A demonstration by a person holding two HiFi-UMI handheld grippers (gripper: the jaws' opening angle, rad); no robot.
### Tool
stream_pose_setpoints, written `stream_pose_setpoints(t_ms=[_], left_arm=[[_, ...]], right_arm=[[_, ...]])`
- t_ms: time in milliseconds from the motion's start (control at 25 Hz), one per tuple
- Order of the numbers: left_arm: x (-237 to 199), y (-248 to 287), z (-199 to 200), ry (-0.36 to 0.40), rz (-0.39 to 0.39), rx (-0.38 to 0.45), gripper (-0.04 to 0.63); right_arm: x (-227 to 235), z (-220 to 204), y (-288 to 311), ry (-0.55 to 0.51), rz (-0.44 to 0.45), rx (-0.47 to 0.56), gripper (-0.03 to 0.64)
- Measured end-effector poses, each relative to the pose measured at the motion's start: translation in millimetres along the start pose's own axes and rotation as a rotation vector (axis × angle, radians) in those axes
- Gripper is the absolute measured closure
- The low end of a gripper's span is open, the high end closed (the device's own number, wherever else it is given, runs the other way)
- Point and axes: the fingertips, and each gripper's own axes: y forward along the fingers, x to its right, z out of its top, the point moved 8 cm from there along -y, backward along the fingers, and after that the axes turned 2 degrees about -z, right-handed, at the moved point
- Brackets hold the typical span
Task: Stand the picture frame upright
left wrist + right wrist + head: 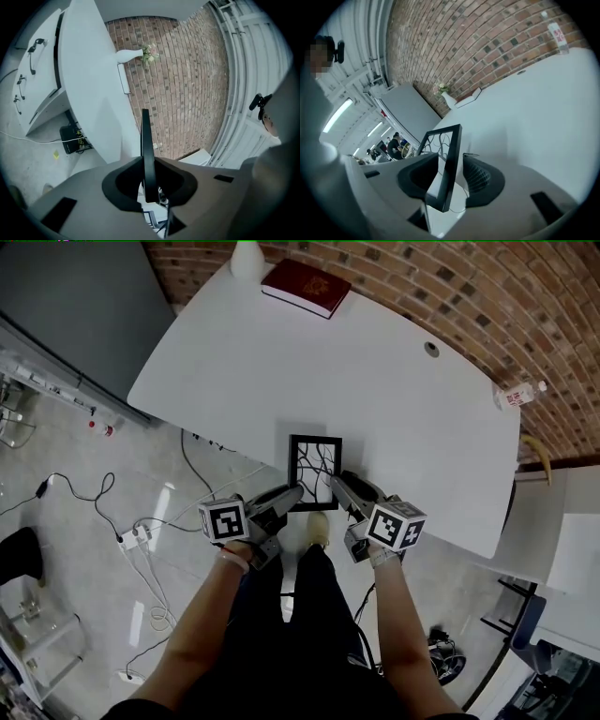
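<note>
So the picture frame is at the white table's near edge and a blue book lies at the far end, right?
Not blue: the book is red, as the head view shows. The picture frame is at the white table's near edge and the red book lies at the far end.

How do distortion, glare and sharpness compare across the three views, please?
Head view: fisheye bows the table edge and brick wall; pale glare streaks the floor. Left gripper view: dark vignette all round, picture frame edge-on and sharp. Right gripper view: wall courses curve strongly, ceiling lights blow out, a mosaic patch sits top left.
</note>
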Motion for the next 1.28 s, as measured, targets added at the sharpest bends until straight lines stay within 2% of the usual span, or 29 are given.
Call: stream_pose_setpoints(t_ms=[320, 520, 760, 840, 920, 1040, 1280], left_arm=[[29, 12, 13, 0.074, -0.103, -0.097, 0.522], [46, 31, 23, 0.091, -0.205, -0.178, 0.522], [59, 60, 44, 0.113, -0.274, -0.256, 0.522], [62, 68, 52, 0.149, -0.263, -0.274, 0.522], [60, 78, 58, 0.203, -0.218, -0.3, 0.523], [58, 101, 70, 0.311, -0.16, -0.341, 0.52], [64, 146, 100, 0.538, -0.045, -0.397, 0.511]], right_arm=[[-15, 12, -19, 0.023, 0.071, 0.05, 0.455], [-15, 26, -37, 0.101, 0.169, 0.159, 0.489], [2, 53, -44, 0.125, 0.258, 0.202, 0.504], [4, 63, -43, 0.108, 0.27, 0.206, 0.508], [6, 76, -42, 0.052, 0.248, 0.206, 0.509], [16, 98, -40, -0.018, 0.201, 0.219, 0.514], [37, 138, -36, -0.071, 0.171, 0.254, 0.518]])
